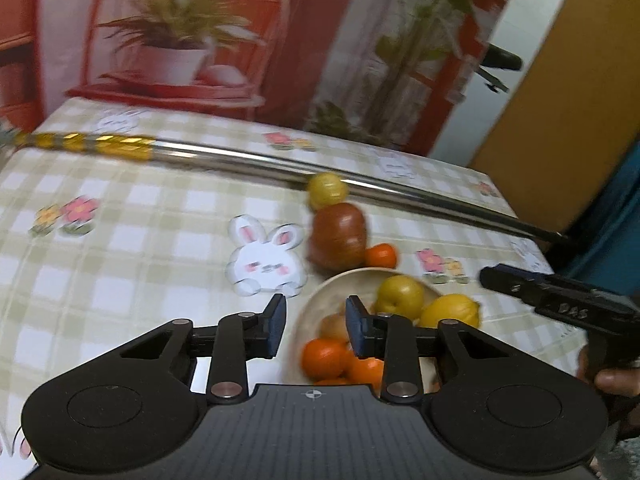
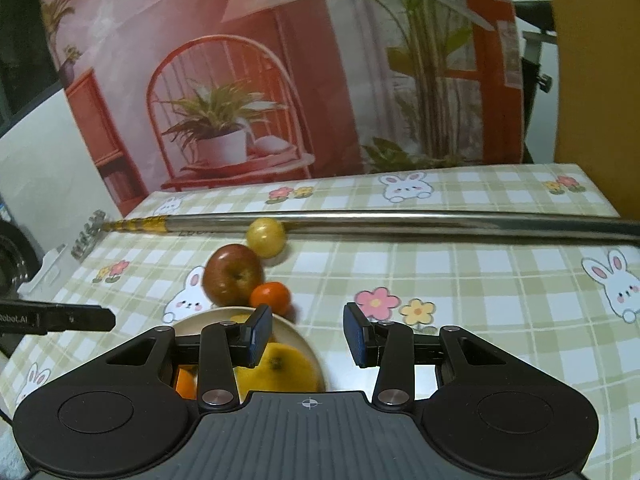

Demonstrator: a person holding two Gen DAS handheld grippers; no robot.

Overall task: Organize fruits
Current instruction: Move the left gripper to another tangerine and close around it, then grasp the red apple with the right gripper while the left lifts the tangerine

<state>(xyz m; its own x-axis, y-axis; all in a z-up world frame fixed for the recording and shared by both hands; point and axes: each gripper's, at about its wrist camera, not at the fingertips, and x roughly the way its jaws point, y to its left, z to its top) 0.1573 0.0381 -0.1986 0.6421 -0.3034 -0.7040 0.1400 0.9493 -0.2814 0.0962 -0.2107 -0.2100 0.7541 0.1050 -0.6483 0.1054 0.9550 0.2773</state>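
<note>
Checked green-and-white cloth (image 2: pixel 460 276), printed with rabbits and flowers, covered the bench. A pale round plate (image 1: pixel 320 300) sat near the front edge and held several fruits: two oranges (image 1: pixel 323 358) at its near side, a yellow-green fruit (image 1: pixel 400 296) toward the back and a lemon (image 1: pixel 450 312) on its right. One further brownish piece in the plate was too blurred to identify.

Three fruits lay on the cloth just behind the plate. A red-brown apple (image 2: pixel 233 274) stood nearest the rim, with a small orange (image 2: pixel 271 298) touching its right side. A yellow round fruit (image 2: pixel 265 237) rested beyond the apple, against a long metal rod (image 2: pixel 400 219) that ran across the bench. The rod carried a gold-banded section (image 2: pixel 138 225) toward its left end.

The left hand-held gripper (image 1: pixel 316 326) hovered over the plate with its jaws apart and nothing between them. The right hand-held gripper (image 2: pixel 306 334) stood to the right of the plate, jaws likewise spread and empty, its left finger above the plate's edge. Part of a hand (image 1: pixel 614 380) showed at the right margin of the left wrist view, holding the right tool.

A printed backdrop (image 2: pixel 280 80) of a chair and potted plants hung behind the bench.
</note>
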